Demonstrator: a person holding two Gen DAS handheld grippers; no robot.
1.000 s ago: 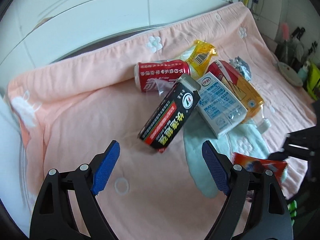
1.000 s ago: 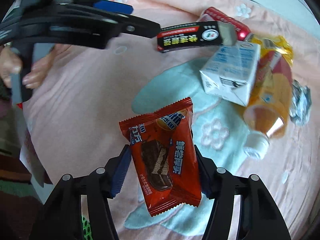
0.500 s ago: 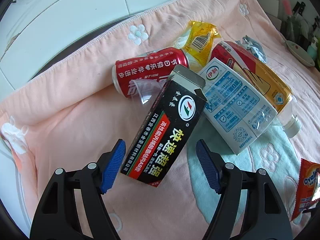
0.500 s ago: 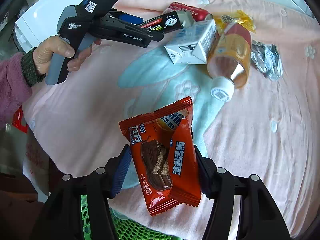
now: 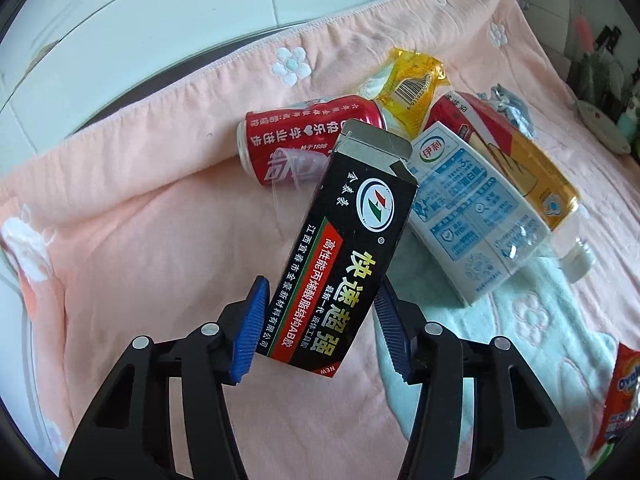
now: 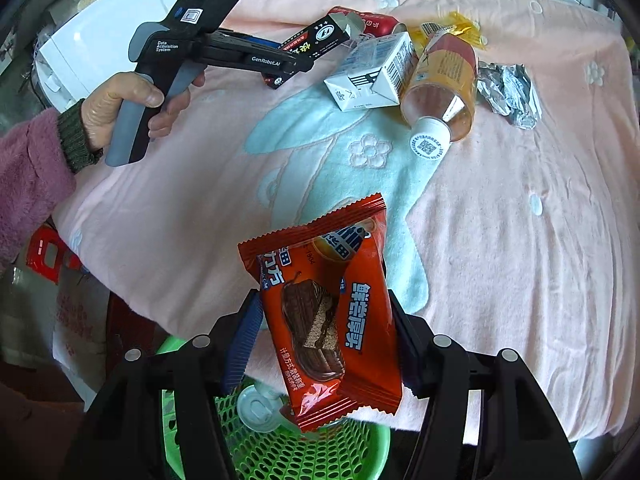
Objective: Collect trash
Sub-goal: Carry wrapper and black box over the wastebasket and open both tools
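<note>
Both grippers are busy. Left gripper (image 5: 318, 324) has its blue pads (image 5: 250, 330) closed in on the low end of the black glue box (image 5: 352, 248), one pad on each side. The box tips up and leans toward the red can (image 5: 304, 140), which lies on the pink towel (image 5: 140, 240) just behind it. A white milk carton (image 5: 468, 216) lies right beside the box, and an orange bottle (image 5: 516, 164) lies on the far side of the carton. A yellow wrapper (image 5: 412, 84) sits behind the can.

Right gripper (image 6: 320, 336) is squeezed onto a red snack wrapper (image 6: 332, 320) and holds it above the green basket (image 6: 280, 448), at the near edge of the towel. Crumpled foil (image 6: 508, 92) lies past the bottle.

What could go wrong? The box is held only at its bottom end, so it may swing or slip out when lifted. Its open top flap could bump the can and roll it away. The snack wrapper is light and hangs near the basket's edge, so if let go here it might flutter and miss the basket.
</note>
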